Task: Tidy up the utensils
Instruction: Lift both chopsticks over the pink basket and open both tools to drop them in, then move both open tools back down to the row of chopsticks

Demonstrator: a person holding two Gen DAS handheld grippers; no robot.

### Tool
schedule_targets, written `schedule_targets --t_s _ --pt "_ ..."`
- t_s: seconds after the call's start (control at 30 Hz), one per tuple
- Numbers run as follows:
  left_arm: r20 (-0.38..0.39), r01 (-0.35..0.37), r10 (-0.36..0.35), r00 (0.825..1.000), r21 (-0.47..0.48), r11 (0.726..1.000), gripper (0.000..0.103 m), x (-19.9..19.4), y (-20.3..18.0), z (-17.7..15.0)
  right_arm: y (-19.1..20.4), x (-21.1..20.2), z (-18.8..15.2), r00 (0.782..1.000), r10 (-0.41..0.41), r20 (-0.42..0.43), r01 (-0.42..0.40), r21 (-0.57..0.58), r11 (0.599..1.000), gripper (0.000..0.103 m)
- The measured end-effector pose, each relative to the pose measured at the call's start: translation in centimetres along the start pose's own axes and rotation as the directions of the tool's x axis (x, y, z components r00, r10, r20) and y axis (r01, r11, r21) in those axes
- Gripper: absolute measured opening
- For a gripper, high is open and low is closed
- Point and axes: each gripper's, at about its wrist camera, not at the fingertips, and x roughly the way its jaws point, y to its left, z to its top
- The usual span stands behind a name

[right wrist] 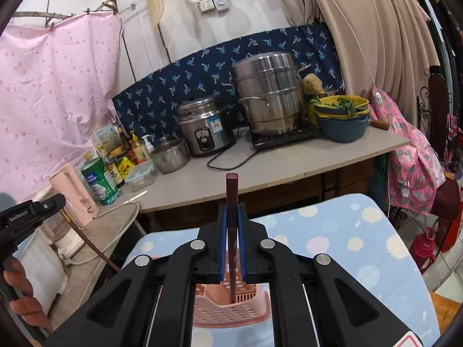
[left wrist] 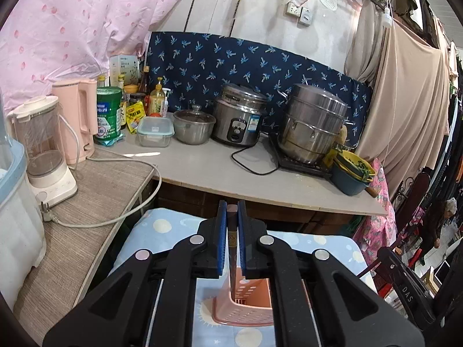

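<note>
The pink utensil basket (left wrist: 244, 303) sits on the dotted blue cloth (right wrist: 347, 231), w/ both grippers right above it. Left gripper (left wrist: 231, 225) is clamped on one dark chopstick (left wrist: 232, 248), right gripper (right wrist: 232, 225) on another chopstick (right wrist: 232, 199); both tips dip toward the basket. Neither is dropped yet, so prob. the release is what's left.

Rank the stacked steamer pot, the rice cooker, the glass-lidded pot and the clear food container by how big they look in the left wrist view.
1. Stacked steamer pot
2. Rice cooker
3. Glass-lidded pot
4. Clear food container, close to the pot in looks.
</note>
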Motion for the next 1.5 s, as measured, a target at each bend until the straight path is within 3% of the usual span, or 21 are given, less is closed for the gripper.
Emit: schedule_targets --t_s 0.07,0.23,0.3,0.37,0.47,0.67,0.9,1.17,1.5 --pt "-0.018 -0.005 0.005 1.0 -0.005 1.0 0.007 0.3 0.4 -0.4 -0.1 0.0 -0.5 1.0 -0.008 -0.002 0.008 -0.004 1.0 0.008" --pt "-0.038 0.005 -0.006 0.999 -0.014 1.0 0.011 0.3 1.0 -1.3 -0.2 -1.1 -1.0 1.0 -0.022 0.019 0.022 -0.007 1.0 0.026" --pt "-0.035 -0.004 0.003 0.999 -0.006 1.0 0.02 -0.1 0.9 -1.4 -0.4 -2.0 -1.2 0.999 -0.022 0.031 0.022 -0.001 1.0 0.038" --pt "-0.026 -0.008 0.008 1.0 -0.002 1.0 0.039 -0.8 1.0 -1.6 -0.6 -3.0 -1.2 0.999 -0.017 0.041 0.017 0.002 1.0 0.039" --pt "-0.001 -0.017 0.017 1.0 -0.002 1.0 0.05 -2.3 1.0 -2.0 -0.5 -4.8 -1.5 0.998 -0.012 0.056 0.012 -0.004 1.0 0.043" --pt "-0.005 -0.018 0.018 1.0 0.02 1.0 0.051 -5.2 0.9 -3.5 -0.5 -8.8 -2.8 0.998 -0.004 0.064 0.006 -0.023 1.0 0.044" --pt "-0.038 -0.012 0.014 0.999 0.047 0.999 0.051 -8.2 1.4 -6.8 -0.4 -12.6 -6.8 1.0 -0.018 0.02 0.019 -0.052 0.998 0.045" --pt "-0.107 -0.033 0.044 0.993 0.097 0.995 0.051 -10.9 2.6 -12.9 -1.0 -16.0 -12.8 0.997 -0.052 -0.062 0.048 -0.071 0.996 0.045" --pt "-0.228 -0.032 0.061 0.972 0.13 0.991 0.051 -12.4 3.4 -20.3 -1.7 -18.2 -20.1 0.979 -0.097 -0.181 0.083 -0.084 0.993 0.045"
